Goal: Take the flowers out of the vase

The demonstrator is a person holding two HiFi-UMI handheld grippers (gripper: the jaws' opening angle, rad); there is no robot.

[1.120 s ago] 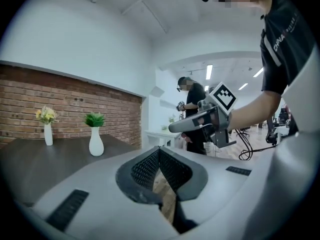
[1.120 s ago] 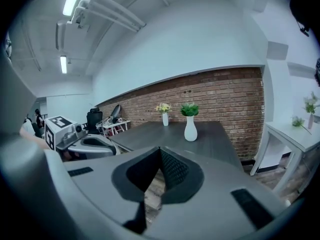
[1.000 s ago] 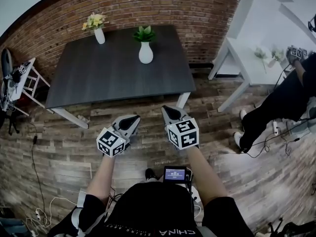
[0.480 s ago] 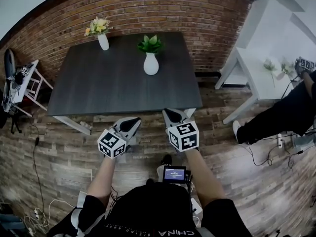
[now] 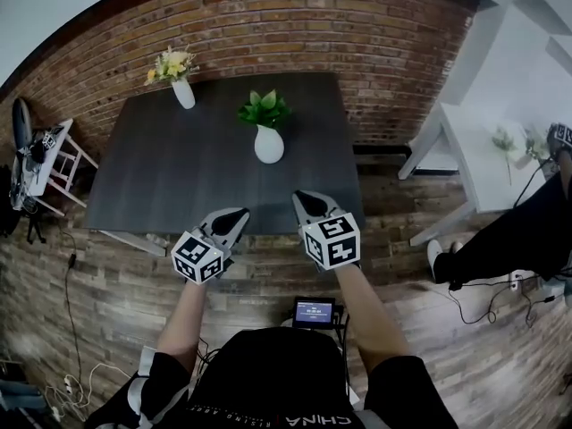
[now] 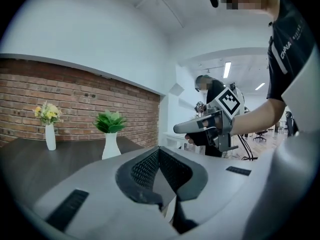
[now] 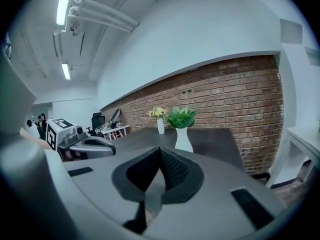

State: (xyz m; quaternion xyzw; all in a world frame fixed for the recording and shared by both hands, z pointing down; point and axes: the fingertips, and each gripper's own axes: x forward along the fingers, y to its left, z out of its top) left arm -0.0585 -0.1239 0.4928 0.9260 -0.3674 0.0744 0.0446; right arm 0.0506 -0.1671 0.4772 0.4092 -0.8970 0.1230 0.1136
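Left gripper [image 5: 231, 222], right gripper [image 5: 308, 206]: jaws together, empty. Both lower middle of frame, by near edge of dark table [image 5: 179, 181], tips aimed at vases, likely ready for reach. Yellow flowers [image 5: 172, 63] in slim white vase [image 5: 183, 94], upper left. Green plant [image 5: 264, 109] in round white vase [image 5: 268, 144], middle, closer. Neither touched.

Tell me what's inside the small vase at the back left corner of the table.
Yellow flowers stick up out of the vase. Their stems below the rim, and any water, are hidden by its opaque white wall.
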